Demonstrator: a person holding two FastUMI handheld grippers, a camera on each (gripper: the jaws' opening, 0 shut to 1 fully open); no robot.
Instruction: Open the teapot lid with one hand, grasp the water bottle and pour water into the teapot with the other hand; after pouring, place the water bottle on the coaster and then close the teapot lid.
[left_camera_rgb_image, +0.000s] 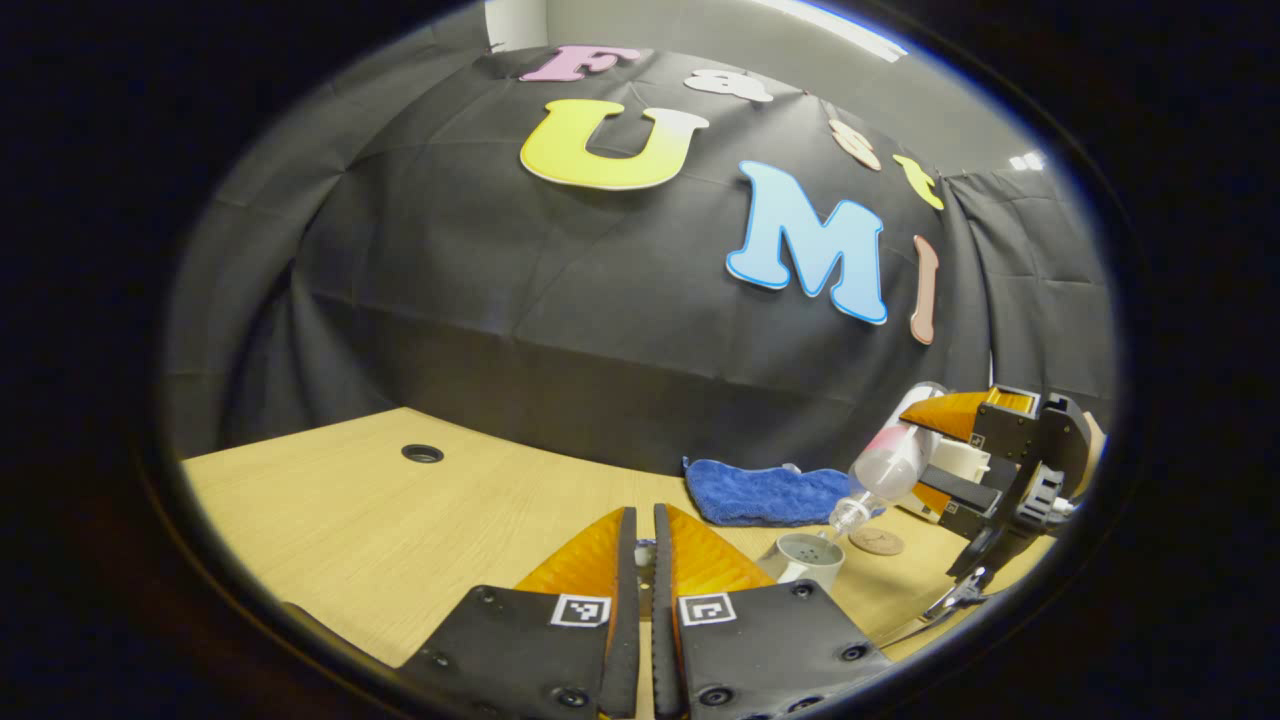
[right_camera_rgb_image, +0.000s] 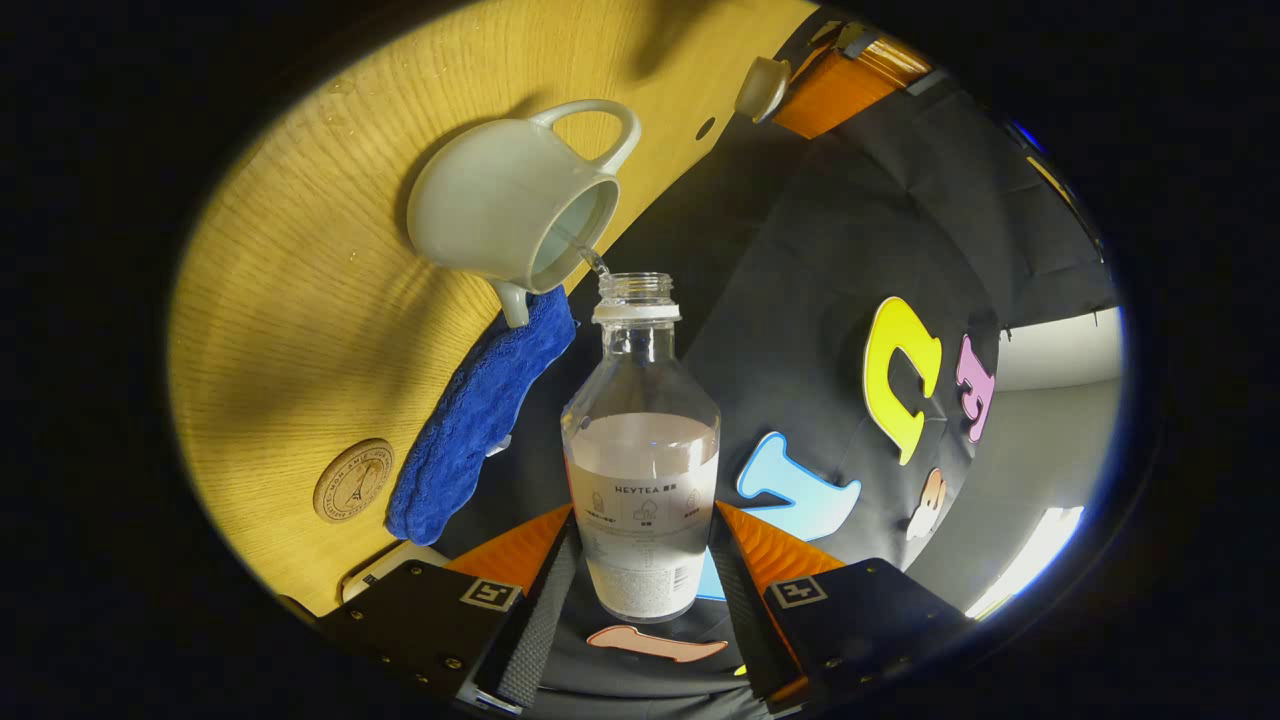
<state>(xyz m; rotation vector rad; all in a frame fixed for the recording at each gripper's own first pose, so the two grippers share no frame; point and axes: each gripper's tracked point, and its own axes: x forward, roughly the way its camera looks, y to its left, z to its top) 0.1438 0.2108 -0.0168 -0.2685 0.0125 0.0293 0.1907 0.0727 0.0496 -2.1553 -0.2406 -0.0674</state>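
Black cloth backs a pale wooden table (left_camera_rgb_image: 380, 520), and on that table stands the teapot (right_camera_rgb_image: 500, 215), which we use as our landmark. Its lid (right_camera_rgb_image: 760, 88) is off: in the right gripper view we see it held up and away from the teapot, beyond the handle side, against the fingers of the left gripper (left_camera_rgb_image: 643, 560). In the left gripper view those fingers stand nearly together with something small pinched between them, so we judge they grip the lid. Our right gripper (right_camera_rgb_image: 640, 570) has both fingers pressed on the body of the water bottle (right_camera_rgb_image: 640, 450), which is tipped with its open mouth just above the teapot's opening; a thin stream runs from the mouth into the pot. The bottle looks partly full. Beside the teapot, on the spout side, lies a folded blue cloth (right_camera_rgb_image: 470, 420), and past it, farther from the teapot, sits the round coaster (right_camera_rgb_image: 353, 480), bare. So we judge the opening and grasping steps done and the pouring under way. Setting the bottle on the coaster and closing the lid remain.
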